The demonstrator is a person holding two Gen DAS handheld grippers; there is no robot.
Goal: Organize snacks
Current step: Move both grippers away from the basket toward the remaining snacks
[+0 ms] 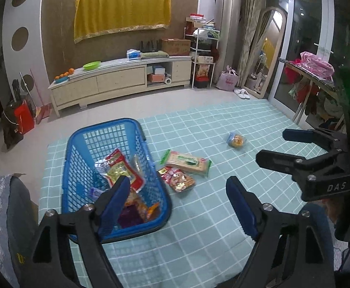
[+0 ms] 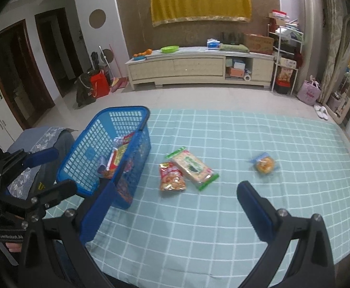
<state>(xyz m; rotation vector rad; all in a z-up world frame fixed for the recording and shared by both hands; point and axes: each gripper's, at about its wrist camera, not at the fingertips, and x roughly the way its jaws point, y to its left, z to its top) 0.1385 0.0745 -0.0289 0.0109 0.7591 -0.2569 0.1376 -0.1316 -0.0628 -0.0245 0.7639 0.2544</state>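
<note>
A blue plastic basket (image 1: 79, 158) (image 2: 98, 144) stands on the left of the checked cloth and holds several snack packets (image 1: 122, 170). Beside it on the cloth lie a red-orange snack bag (image 1: 178, 178) (image 2: 171, 177) and a green-edged cracker pack (image 1: 186, 163) (image 2: 194, 169), touching each other. A small wrapped bun (image 1: 236, 140) (image 2: 264, 164) lies apart to the right. My left gripper (image 1: 177, 204) (image 2: 47, 165) is open and empty, above the basket's near corner. My right gripper (image 2: 175, 206) (image 1: 270, 146) is open and empty above the cloth, nearer than the snacks.
The table is covered with a pale green checked cloth (image 1: 222, 228) (image 2: 246, 132). A chair with a grey patterned cover (image 1: 2, 216) (image 2: 38, 141) stands at the table's left edge. A TV cabinet (image 2: 198, 67) runs along the far wall.
</note>
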